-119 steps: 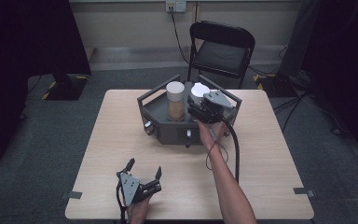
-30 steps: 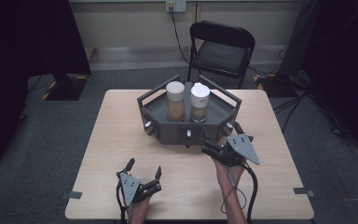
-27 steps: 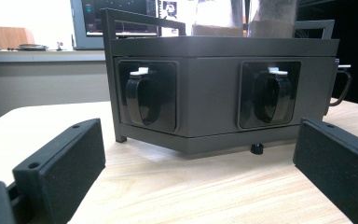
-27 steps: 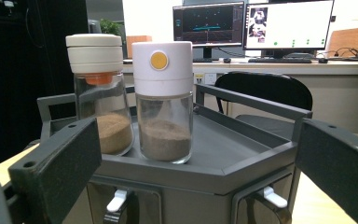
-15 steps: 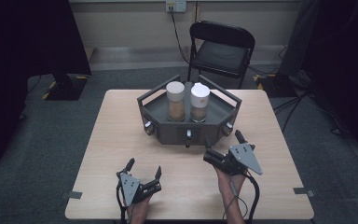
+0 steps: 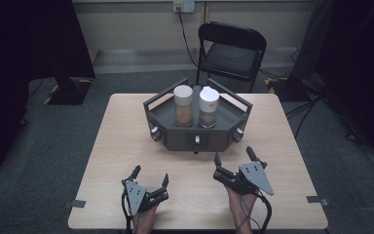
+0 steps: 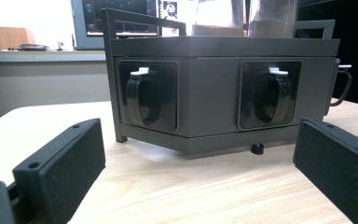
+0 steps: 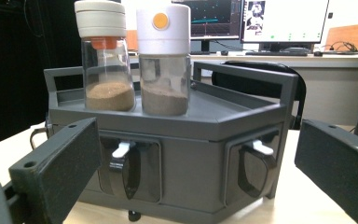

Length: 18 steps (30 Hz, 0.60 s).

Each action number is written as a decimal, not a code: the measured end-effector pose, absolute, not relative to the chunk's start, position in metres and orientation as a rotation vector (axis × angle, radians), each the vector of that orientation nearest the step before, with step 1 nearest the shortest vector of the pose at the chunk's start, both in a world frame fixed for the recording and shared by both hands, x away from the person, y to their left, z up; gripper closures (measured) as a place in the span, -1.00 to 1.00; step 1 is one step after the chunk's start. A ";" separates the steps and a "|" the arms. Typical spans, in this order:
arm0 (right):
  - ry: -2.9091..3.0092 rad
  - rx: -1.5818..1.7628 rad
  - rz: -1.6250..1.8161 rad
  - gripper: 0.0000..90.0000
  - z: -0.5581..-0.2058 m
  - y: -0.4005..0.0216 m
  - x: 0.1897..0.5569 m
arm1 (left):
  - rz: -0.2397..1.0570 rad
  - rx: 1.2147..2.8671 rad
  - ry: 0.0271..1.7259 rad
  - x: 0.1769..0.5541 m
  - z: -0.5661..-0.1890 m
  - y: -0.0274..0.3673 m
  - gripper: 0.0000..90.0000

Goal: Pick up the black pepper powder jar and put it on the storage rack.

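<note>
A dark grey six-sided rack [image 6: 175, 135] stands at the table's far middle. On its top tray are two clear jars of brown powder: the left jar [image 6: 183, 105] with a beige lid and the right jar [image 6: 208, 106] with a white lid. Both jars appear in the right gripper view, left jar [image 8: 106, 60] and right jar [image 8: 163, 60]. Black handles with white tabs [image 7: 140, 93] sit in the rack's side faces. My left gripper [image 6: 150, 176] rests open near the front edge, holding nothing. My right gripper [image 6: 233, 158] is open, just in front of the rack, holding nothing.
A black folding chair [image 6: 231, 51] stands behind the table. The wooden tabletop [image 6: 121, 141] has bare room left and right of the rack. Tape marks [image 6: 78, 203] sit at the front corners. Monitors and a desk [image 8: 261, 28] lie beyond.
My right gripper came back from the rack's top, where it was at the white-lidded jar, to the table in front of the rack. The left gripper stayed put.
</note>
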State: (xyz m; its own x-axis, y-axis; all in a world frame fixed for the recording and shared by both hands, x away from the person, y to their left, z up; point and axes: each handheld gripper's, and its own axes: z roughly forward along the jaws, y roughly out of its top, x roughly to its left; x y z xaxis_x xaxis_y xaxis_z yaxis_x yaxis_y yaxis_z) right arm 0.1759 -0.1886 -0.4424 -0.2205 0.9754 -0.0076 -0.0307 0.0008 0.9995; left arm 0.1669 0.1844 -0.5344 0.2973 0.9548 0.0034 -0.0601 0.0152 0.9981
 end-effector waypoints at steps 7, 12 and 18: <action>1.343 1.074 1.370 -1.00 -0.453 -0.195 0.172 | 1.009 1.288 0.944 0.167 -0.534 0.184 -0.97; 1.337 1.082 1.371 -1.00 -0.462 -0.198 0.168 | 1.009 1.288 0.944 0.167 -0.534 0.184 -0.97; 1.340 1.089 1.363 -1.00 -0.471 -0.198 0.165 | 1.009 1.288 0.944 0.167 -0.534 0.184 -0.97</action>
State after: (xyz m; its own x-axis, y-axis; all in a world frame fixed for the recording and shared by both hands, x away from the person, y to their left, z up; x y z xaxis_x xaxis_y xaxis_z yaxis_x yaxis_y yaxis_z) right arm 0.1650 -0.1984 -0.4708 -0.1995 0.9799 -0.0051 -0.0218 0.0007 0.9998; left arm 0.1669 0.1844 -0.5344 0.2972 0.9548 0.0032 -0.0600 0.0153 0.9981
